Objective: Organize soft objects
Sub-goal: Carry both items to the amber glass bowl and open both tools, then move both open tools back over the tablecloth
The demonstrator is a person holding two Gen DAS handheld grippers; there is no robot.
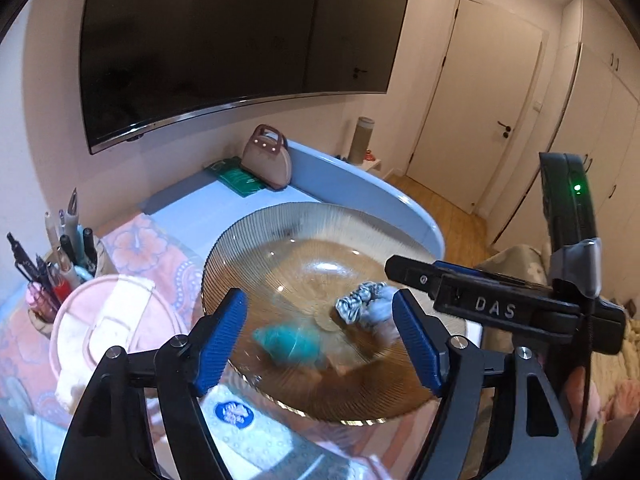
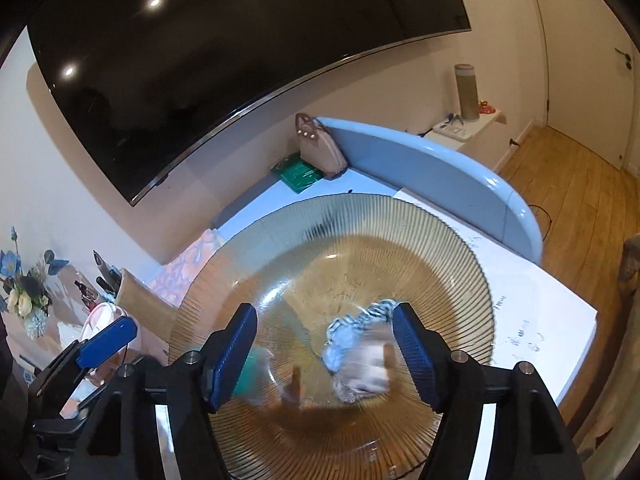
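Observation:
A ribbed amber glass bowl [image 1: 248, 248] sits on the table; it fills the right wrist view [image 2: 460, 280] too. In it lie a grey-white checked scrunchie [image 1: 362, 304] and a blurred teal soft object [image 1: 290, 344]. The scrunchie [image 2: 356, 336] and the teal object [image 2: 250, 376] show blurred in the right wrist view. My left gripper [image 1: 320, 340] is open above the bowl's near side, holding nothing. My right gripper [image 2: 324, 352] is open over the bowl, empty; it also shows in the left wrist view [image 1: 416, 276] at the bowl's right rim.
A pink round case [image 1: 104, 332], a pen holder [image 1: 60, 264] and a tissue pack [image 1: 240, 420] stand left of the bowl. A beige handbag [image 1: 266, 158] and green book [image 1: 236, 178] sit at the back by the wall under a TV [image 1: 240, 40]. Flowers [image 2: 24, 288] stand far left.

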